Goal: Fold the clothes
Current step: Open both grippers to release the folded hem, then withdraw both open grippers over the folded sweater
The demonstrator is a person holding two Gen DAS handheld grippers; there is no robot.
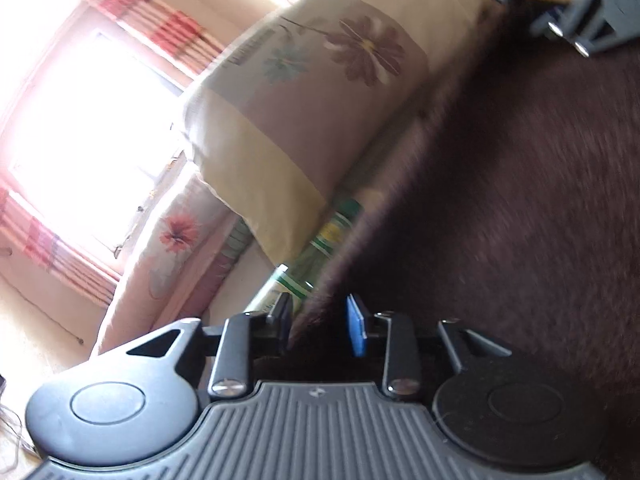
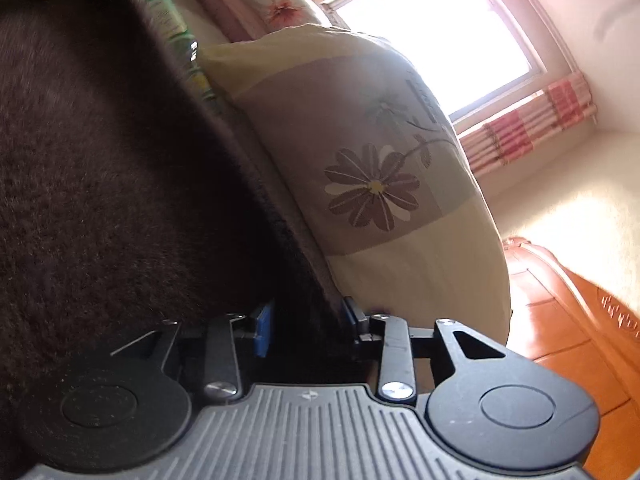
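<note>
The left tongs (image 1: 320,326) stand partly closed around the edge of a dark brown fleecy garment (image 1: 500,208); the cloth runs between the two blue-padded fingers (image 1: 357,330), though a gap shows beside it, so I cannot tell how firmly they pinch. The right tongs (image 2: 306,326) do the same at another point of the same edge, the pile bunched between their fingers (image 2: 262,330) and filling most of the gap. In each view the other tongs show at the far end of the garment: at 1 o'clock from the left camera, at 11 o'clock from the right one. So the garment appears stretched between the two, held along one border.

The garment looks thick, soft and limp, with a plush nap. I judge it heavier than a thin shirt, and it should sag in the middle when lifted. The nap should grip the pads well, so slipping seems unlikely. Hold it at the hem or corners, as here; a bite on the bulk would gather several layers at once.

Beyond the edge, at 11 o'clock in the left view, a large cream pillow with printed flowers (image 1: 304,120) lies just beside the garment. A green-labelled bottle (image 1: 320,252) lies between pillow and garment, near the left tongs. Either could catch a swinging fold. A second flowered cushion (image 1: 176,248) and a bright window (image 2: 436,28) with red-checked curtains (image 2: 532,128) lie farther off, and a wooden headboard (image 2: 572,320) at 4 o'clock in the right view.
</note>
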